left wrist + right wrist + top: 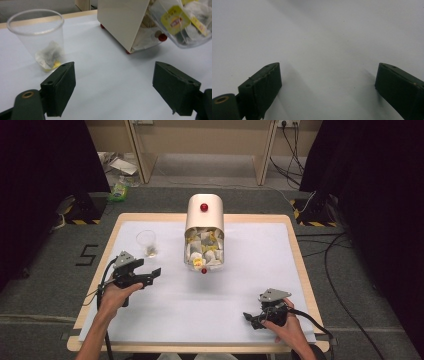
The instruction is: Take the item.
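A cream dispenser box [204, 215] with red knobs stands at the table's far middle, its clear drawer [205, 251] tipped out and full of tea bags [183, 22]. A clear plastic cup [147, 242] to its left holds one tea bag [50, 56]. My left gripper [154, 275] is open, empty, just in front of the cup [37, 35] and left of the drawer. My right gripper [250, 318] rests open and empty near the table's front right, over bare white surface [317, 50].
The white mat [260, 270] covers a wood-edged table [300, 260]. Cables [330, 270] run on the floor at the right. Black curtains flank both sides, and litter lies on the floor at the far left.
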Available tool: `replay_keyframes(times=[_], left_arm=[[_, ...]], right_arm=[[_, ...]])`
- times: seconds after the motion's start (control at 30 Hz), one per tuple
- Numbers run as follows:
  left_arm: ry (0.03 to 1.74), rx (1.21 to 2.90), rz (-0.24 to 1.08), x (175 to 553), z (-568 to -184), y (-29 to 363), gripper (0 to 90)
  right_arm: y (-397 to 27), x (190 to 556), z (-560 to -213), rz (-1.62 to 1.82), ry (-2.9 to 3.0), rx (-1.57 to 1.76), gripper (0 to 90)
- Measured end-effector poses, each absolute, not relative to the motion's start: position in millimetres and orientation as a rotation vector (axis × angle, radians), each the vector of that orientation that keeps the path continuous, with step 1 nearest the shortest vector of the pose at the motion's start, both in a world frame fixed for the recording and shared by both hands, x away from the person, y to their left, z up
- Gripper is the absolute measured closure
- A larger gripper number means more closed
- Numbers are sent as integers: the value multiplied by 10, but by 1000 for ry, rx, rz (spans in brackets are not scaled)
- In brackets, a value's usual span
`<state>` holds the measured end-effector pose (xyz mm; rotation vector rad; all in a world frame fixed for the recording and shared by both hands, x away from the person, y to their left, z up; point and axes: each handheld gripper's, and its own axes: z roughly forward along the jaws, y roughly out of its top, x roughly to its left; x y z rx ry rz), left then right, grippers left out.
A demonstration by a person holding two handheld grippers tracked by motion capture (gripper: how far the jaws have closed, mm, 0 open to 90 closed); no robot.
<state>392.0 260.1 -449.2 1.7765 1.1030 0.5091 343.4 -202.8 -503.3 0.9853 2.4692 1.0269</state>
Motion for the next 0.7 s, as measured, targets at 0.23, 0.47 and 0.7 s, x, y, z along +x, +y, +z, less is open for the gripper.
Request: replay_keyframes(times=[0.23, 0.47, 0.7], left_arm=[[1099, 1817, 518, 3784, -4691, 2589, 181], [1121, 1841, 493, 3664, -4900, 2597, 181], [1151, 1901, 463, 3624, -5060, 2605, 182]], right_arm=[[-2028, 3434, -5033, 1027, 2469, 986, 75], [-2028, 3433, -5033, 1027, 2469, 986, 75], [-2028, 3433, -5033, 1027, 2469, 986, 76]])
